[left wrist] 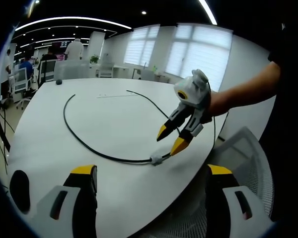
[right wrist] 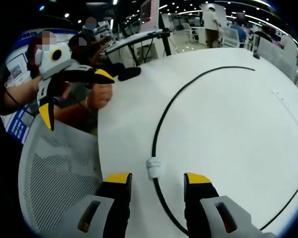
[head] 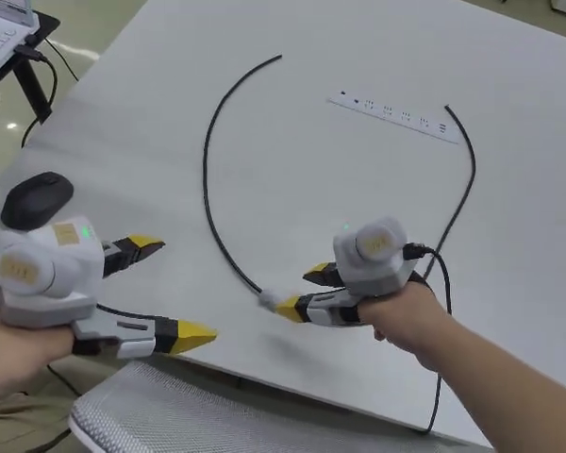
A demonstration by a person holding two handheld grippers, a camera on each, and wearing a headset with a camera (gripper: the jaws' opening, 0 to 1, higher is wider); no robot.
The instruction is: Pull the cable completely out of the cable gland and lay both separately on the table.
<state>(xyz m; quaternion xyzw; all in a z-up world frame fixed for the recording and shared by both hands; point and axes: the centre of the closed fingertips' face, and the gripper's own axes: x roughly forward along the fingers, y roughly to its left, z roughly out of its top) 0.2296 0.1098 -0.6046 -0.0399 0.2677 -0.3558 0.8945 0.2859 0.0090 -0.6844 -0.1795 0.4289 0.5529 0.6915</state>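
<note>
Left hand-held gripper [head: 170, 289] empty, right hand-held gripper [head: 298, 293] at the cable gland [head: 267, 300]

Off the tabletop's [head: 340, 189] near-left edge, the left hand-held gripper hovers with jaws spread, near a black mouse [head: 36, 198]; the black cable [head: 208, 170] arcs across the tabletop, its near end inside the white cable gland; the right hand-held gripper's spread jaws straddle the cable just behind the gland; a power strip [head: 393, 115] lies beyond.

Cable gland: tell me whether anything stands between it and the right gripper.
Nothing visible does. The white cable gland lies on the bare table just ahead of the right gripper, whose jaws stand open with the black cable running back between them.
</note>
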